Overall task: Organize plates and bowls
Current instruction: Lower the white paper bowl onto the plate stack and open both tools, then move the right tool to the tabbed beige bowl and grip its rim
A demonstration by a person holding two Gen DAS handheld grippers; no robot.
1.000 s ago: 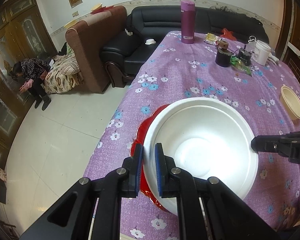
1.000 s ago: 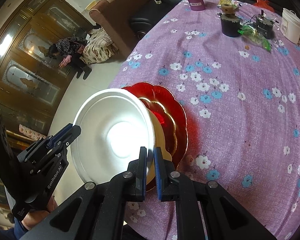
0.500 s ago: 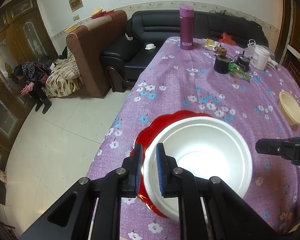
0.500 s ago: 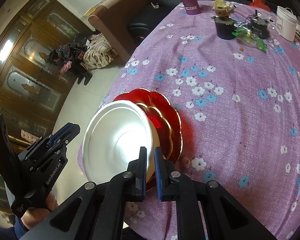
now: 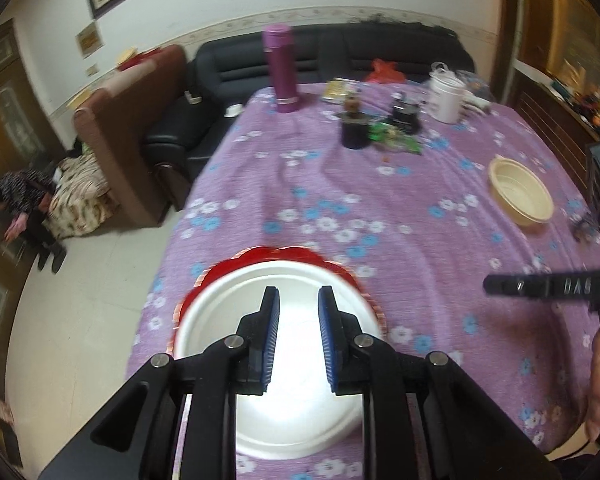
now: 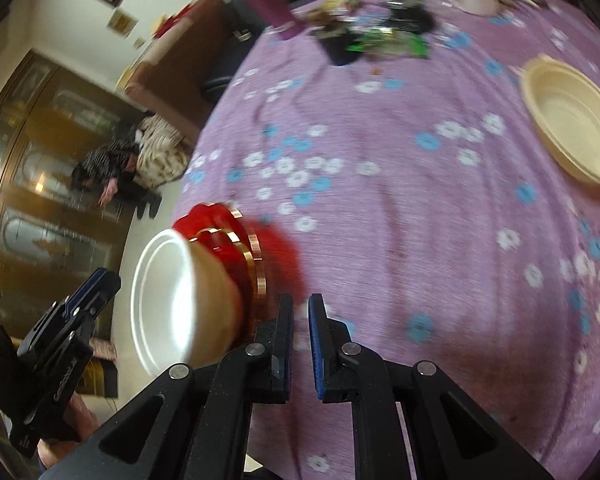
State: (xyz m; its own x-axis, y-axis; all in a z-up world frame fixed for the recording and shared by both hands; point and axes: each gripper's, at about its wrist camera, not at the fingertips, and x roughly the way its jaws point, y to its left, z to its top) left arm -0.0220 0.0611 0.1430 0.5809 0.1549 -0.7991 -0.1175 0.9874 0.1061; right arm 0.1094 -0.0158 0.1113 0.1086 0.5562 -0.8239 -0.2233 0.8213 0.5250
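Note:
A white bowl (image 5: 300,408) sits on red scalloped plates (image 5: 284,256) near the table's left front edge. My left gripper (image 5: 298,304) hovers over the bowl, open and empty. In the right wrist view the same bowl (image 6: 172,300) rests on the red gold-rimmed plates (image 6: 236,240). My right gripper (image 6: 300,312) is to the right of the bowl, its jaws slightly apart and holding nothing. A cream bowl (image 5: 520,192) stands alone at the right of the table; it also shows in the right wrist view (image 6: 572,120).
The table has a purple flowered cloth (image 5: 380,184). At its far end stand a purple flask (image 5: 281,68), a dark jar (image 5: 354,128), green wrappers (image 5: 396,136) and a white cup (image 5: 446,96). Sofas and a seated person (image 5: 24,200) are to the left.
Both grippers have let go of the white bowl's rim and opened. The bowl now rests on the red plates. My right gripper has swung to the right, away from the bowl.

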